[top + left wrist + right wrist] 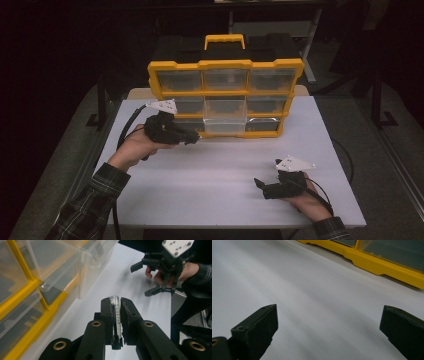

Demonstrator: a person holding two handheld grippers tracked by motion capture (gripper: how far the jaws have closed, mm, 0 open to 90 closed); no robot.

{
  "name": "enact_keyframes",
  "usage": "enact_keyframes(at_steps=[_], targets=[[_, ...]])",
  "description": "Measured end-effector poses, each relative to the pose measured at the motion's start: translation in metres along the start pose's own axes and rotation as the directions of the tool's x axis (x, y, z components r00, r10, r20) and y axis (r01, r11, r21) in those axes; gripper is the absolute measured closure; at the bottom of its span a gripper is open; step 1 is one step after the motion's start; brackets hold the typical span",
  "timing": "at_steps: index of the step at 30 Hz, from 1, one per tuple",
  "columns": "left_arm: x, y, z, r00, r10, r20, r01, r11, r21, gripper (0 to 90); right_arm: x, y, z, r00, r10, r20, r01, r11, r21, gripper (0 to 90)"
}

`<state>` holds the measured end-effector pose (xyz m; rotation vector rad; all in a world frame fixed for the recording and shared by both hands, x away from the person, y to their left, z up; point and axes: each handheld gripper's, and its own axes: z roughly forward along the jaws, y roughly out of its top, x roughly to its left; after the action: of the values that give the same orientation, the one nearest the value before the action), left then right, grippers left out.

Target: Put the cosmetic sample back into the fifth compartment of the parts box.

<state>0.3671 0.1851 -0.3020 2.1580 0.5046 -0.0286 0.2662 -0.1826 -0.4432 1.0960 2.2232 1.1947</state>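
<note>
Dark surroundings swallow most of the room, so beyond the white worktop little can be made out but table legs and dim shapes. At the far edge of the worktop stands a yellow organiser case with a black-and-yellow handle on top and rows of clear drawers; one clear drawer in its bottom row is pulled out toward the near side. What the drawers hold is too murky to tell.

Near the far left of the worktop, just in front of the case's lower left corner, the left tool is held clear of the surface, its two black jaws nearly together and clamped on a small clear vial. The vial lies lengthwise between the pads, its rounded glassy end poking out past the tips, with dark lettering running down its side; I cannot read the lettering with any certainty. Its lower end disappears behind the tool's body. From the high view the vial itself is too small to pick out.

By the near right corner the right tool rests low over the worktop in the person's hand, jaws spread wide with nothing between them, only bare white surface.
</note>
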Motion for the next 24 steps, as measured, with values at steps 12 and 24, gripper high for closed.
enact_keyframes(at_steps=[12, 24], targets=[[0.003, 0.024, -0.013, 1.0, 0.009, -0.001, -0.009, 0.9998, -0.017, 80.5, 0.0, 0.0, -0.001, 1.0, 0.007, 0.0, -0.007, 1.0, -0.004, 1.3], [0.004, 0.052, -0.023, 0.9993, 0.038, -0.008, -0.038, 0.999, -0.025, 80.6, 0.001, 0.0, -0.001, 1.0, 0.003, -0.001, -0.003, 1.0, -0.001, 1.3]])
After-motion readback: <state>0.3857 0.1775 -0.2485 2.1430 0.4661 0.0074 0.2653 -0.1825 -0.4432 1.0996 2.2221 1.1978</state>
